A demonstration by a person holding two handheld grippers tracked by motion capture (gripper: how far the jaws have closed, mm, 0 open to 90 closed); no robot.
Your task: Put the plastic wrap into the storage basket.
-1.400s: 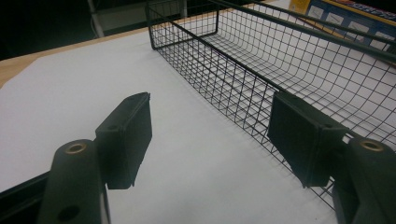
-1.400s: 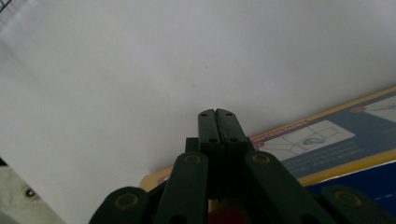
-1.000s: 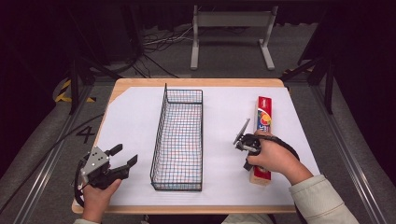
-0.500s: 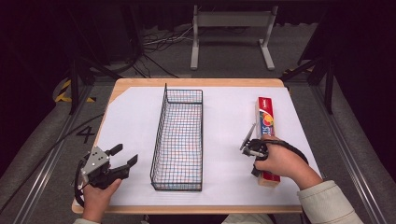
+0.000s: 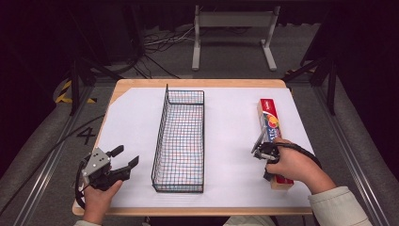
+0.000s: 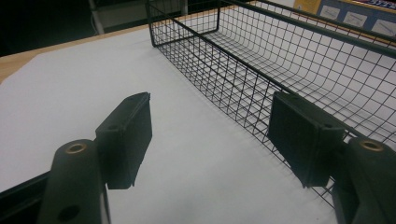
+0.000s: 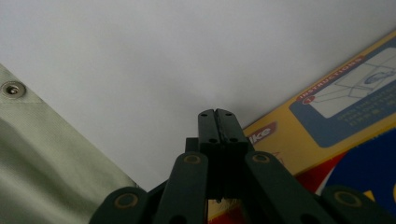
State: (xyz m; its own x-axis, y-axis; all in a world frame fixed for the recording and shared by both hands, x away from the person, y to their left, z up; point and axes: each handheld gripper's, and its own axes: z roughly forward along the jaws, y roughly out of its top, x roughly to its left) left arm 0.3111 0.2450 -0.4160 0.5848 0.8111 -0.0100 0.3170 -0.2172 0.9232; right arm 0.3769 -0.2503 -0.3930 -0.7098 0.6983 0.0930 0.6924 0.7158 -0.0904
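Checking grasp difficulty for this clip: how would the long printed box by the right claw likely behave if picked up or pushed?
The box looks like stiff cardboard with flat faces, so it should probably hold its shape and slide rather than roll. It lies flat on the white sheet, so tipping seems unlikely. Being long and narrow, it may pivot if pushed near one end. The right claw beside it is shut.

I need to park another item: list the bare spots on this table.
Widest free patch: white sheet between basket and box. Another lies left of the basket, above the open left gripper. The basket itself holds nothing. Crowded: right edge, where the shut right gripper sits by the box.
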